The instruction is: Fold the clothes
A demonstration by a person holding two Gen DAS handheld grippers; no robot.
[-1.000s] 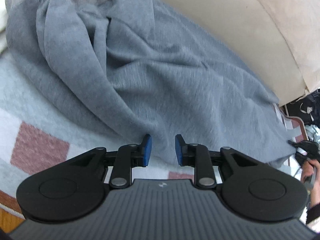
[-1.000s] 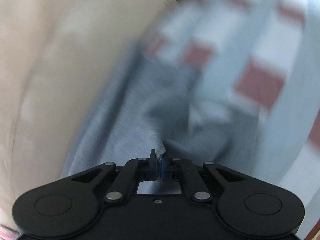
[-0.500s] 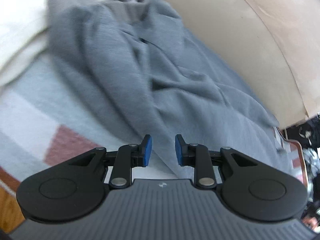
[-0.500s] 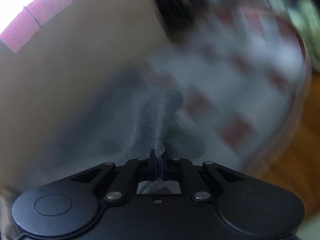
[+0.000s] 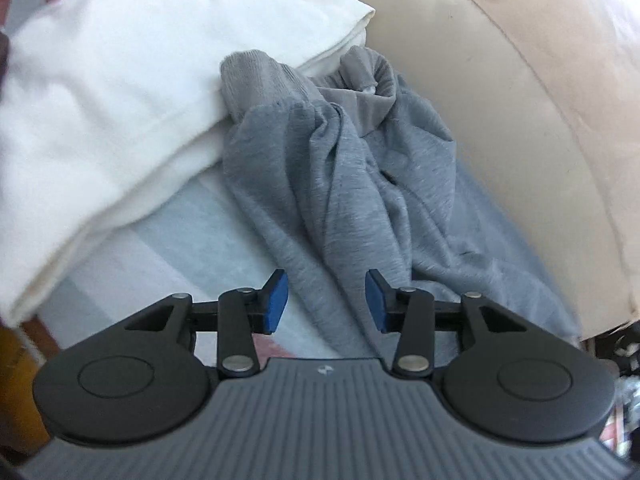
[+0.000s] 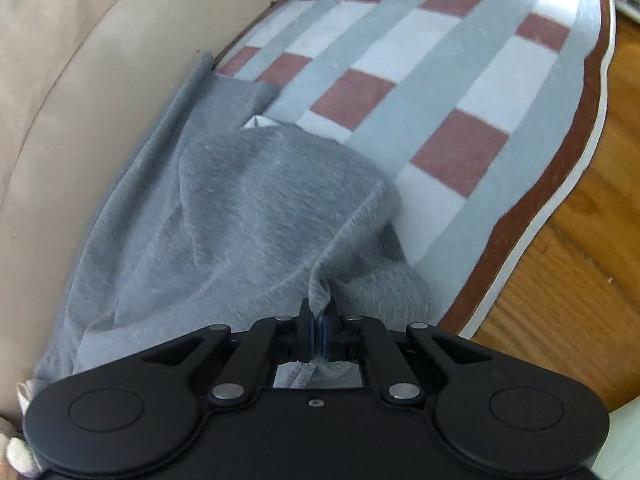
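A grey sweatshirt (image 5: 360, 200) lies crumpled on a checked blanket (image 5: 192, 240), its ribbed cuff (image 5: 256, 84) resting against a white pillow. My left gripper (image 5: 326, 300) hovers open just above a fold of the grey cloth, nothing between its blue pads. In the right wrist view the same grey sweatshirt (image 6: 240, 208) is bunched near the bed's edge, and my right gripper (image 6: 319, 326) is shut on a pinched ridge of its fabric, which rises in a peak from the jaws.
A white pillow (image 5: 112, 112) fills the left of the left view. A beige wall or headboard (image 5: 520, 100) runs along the far side. The blanket (image 6: 440, 92) with red squares ends at a brown-trimmed edge (image 6: 560, 168), wooden floor (image 6: 580, 280) beyond.
The left gripper has swung toward the pillow end of the sweatshirt and its jaws have spread wider. The right gripper, still clamped on the cloth, has moved and turned toward the blanket's edge.
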